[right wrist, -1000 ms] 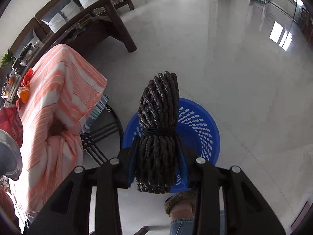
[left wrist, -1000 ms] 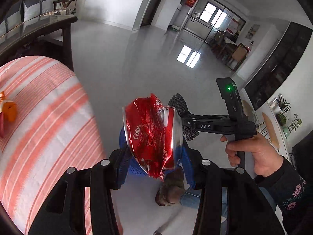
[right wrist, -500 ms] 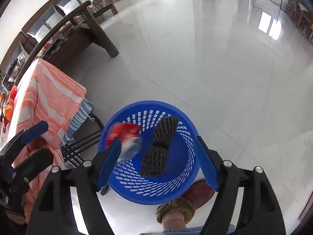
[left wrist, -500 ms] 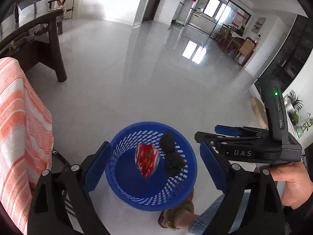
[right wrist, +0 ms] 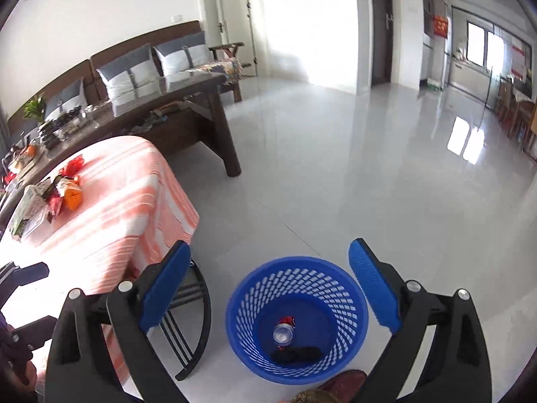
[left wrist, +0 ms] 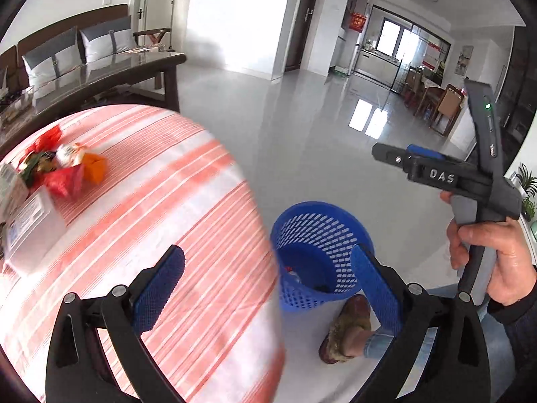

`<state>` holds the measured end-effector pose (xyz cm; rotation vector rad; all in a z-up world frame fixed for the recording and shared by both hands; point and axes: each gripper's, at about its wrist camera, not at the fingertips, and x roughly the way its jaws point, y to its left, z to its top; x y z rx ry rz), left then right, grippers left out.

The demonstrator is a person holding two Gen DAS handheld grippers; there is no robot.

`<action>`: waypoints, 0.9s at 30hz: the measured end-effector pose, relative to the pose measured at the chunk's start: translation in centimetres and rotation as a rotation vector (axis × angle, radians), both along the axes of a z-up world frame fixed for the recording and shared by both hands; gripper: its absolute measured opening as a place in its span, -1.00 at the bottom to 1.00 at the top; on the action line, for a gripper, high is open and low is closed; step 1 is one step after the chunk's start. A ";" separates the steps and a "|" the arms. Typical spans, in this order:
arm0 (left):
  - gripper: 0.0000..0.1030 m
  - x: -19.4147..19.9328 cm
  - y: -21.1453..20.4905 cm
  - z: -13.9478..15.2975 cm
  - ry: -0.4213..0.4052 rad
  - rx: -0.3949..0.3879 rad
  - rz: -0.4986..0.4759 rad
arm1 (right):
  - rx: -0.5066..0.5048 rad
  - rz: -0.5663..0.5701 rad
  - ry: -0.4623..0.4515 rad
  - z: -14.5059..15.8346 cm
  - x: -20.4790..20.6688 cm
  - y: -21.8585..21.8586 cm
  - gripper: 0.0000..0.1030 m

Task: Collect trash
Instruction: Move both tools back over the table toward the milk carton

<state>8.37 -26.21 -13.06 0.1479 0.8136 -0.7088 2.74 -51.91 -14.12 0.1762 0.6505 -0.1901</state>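
Crushed can (right wrist: 284, 331) in basket (right wrist: 345, 290), below opening, empty right claw (right wrist: 268, 288).

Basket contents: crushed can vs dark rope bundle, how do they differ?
The crushed can is red with a shiny silver end facing up; the rope bundle is black and dull. The can sits near the middle of the blue basket's floor; the bundle lies flat, nearer the camera, against the wall. The can looks rigid metal, the bundle soft cord. Both rest inside the basket, clear of either gripper.
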 end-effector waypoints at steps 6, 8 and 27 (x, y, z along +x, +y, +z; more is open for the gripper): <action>0.90 0.5 10.8 -0.1 -0.015 0.087 0.190 | 0.017 0.203 -0.014 0.6 0.3 11.6 0.84; 0.90 1.6 14.2 -0.1 -0.005 0.103 0.258 | 0.021 0.278 0.031 -0.1 1.2 15.6 0.85; 0.92 6.3 26.8 -3.1 0.094 0.202 0.450 | -0.105 0.453 0.234 -4.0 9.8 30.0 0.86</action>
